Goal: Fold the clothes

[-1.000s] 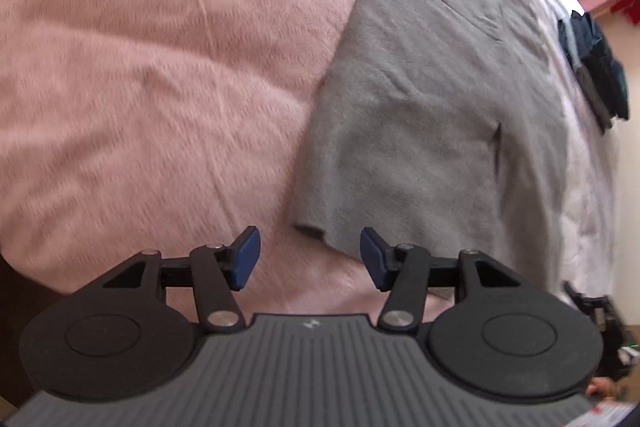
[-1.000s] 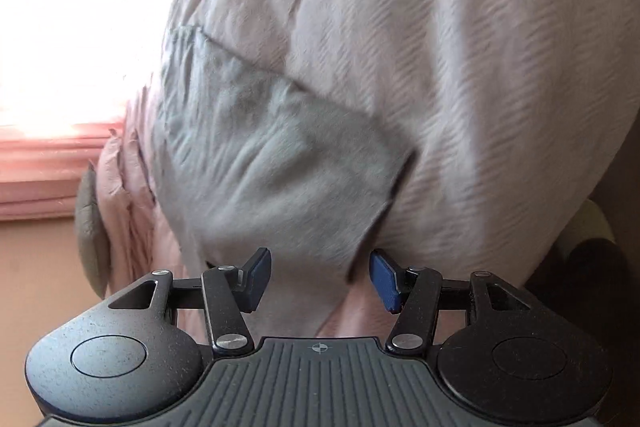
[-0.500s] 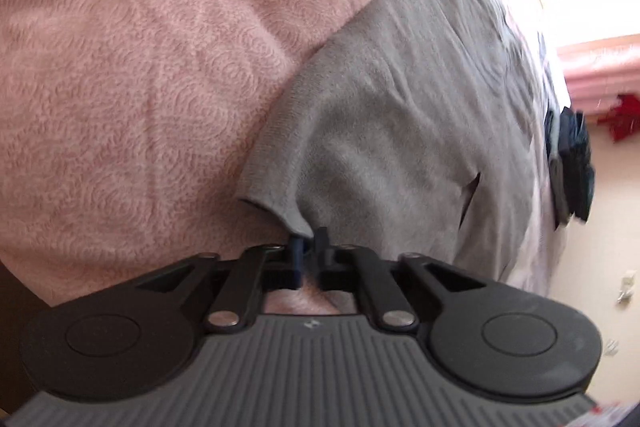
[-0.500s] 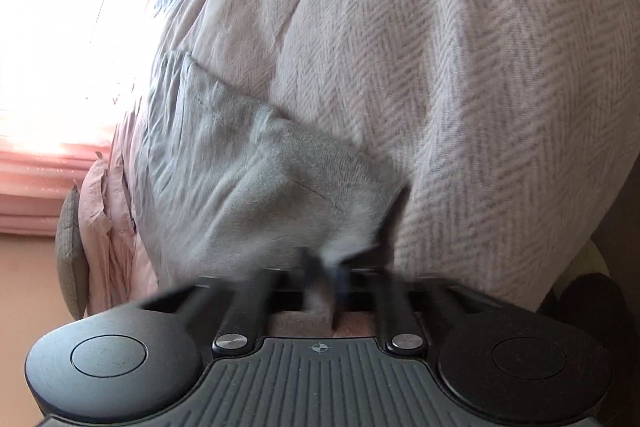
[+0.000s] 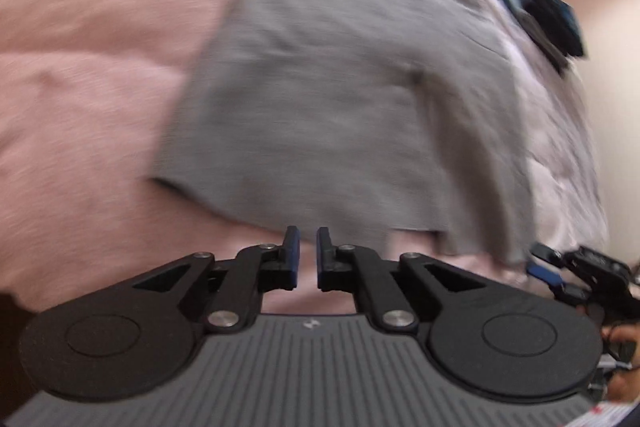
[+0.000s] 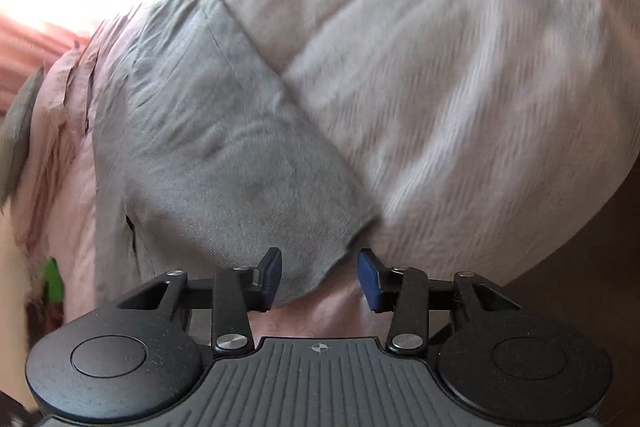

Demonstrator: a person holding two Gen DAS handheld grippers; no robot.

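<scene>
A grey garment (image 5: 352, 87) lies spread on the bed, its near hem just beyond the tips of my left gripper (image 5: 307, 239). The left fingers stand a narrow slit apart, with only pink bedding showing between them. In the right wrist view a lower corner of the grey garment (image 6: 224, 155) reaches down between the wide-open fingers of my right gripper (image 6: 320, 263), which touch nothing. The right gripper (image 5: 576, 267) also shows at the far right of the left wrist view, beside the garment's other near corner.
Pink quilted bedding (image 5: 80, 47) lies left of the garment and a pale herringbone blanket (image 6: 460, 67) to its right. Dark blue clothes (image 5: 544, 15) sit at the far bed edge. An olive cushion (image 6: 16, 135) and a bright window lie beyond. A hand (image 5: 624, 335) is at the right edge.
Half a second ago both grippers were shut on the garment's near edge. Both have let go: the right has opened wide, the left only a slit, and both have drawn back slightly.
</scene>
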